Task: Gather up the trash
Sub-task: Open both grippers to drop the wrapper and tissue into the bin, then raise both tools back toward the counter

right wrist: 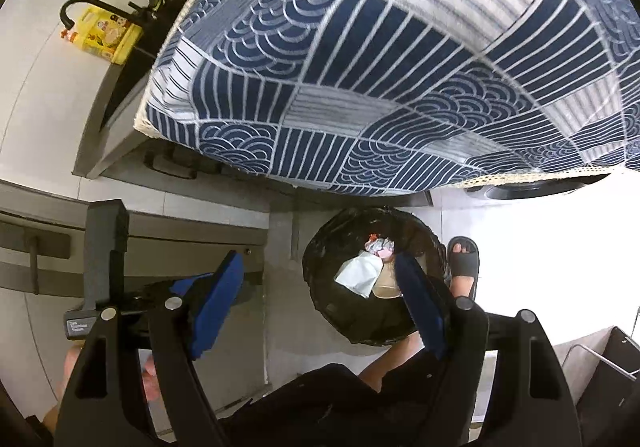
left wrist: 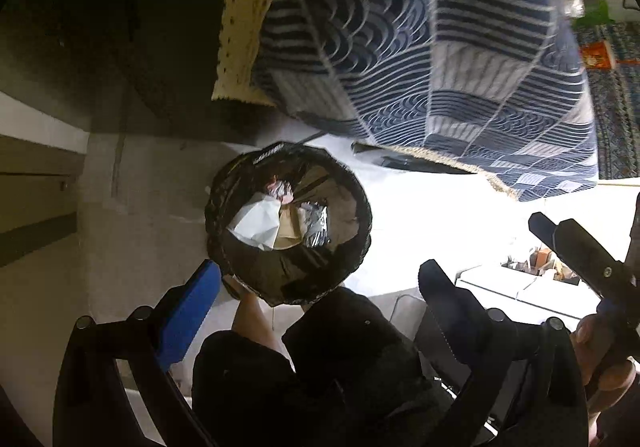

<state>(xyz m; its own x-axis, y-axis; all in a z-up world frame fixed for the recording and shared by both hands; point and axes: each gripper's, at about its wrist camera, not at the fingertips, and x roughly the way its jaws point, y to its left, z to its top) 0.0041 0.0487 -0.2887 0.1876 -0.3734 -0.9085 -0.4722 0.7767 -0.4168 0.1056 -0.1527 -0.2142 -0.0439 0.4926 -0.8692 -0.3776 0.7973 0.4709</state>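
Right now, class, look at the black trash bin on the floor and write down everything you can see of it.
The trash bin is round and dark, lined with a glossy black bag folded over its rim. It stands upright and open on the pale floor, beside a grey cabinet and below the edge of the blue patterned tablecloth. Inside lie crumpled white paper, something tan, silvery foil and a pinkish wrapper. Neither gripper touches it.

The left gripper (left wrist: 320, 289) fills the bottom of its frame, blue-padded fingers spread wide with nothing between them, angled steeply downward. The right gripper (right wrist: 320, 287) likewise points down, jaws parted and empty. At the far right edge of the left view, a hand (left wrist: 600, 359) grasps the other tool's handle.
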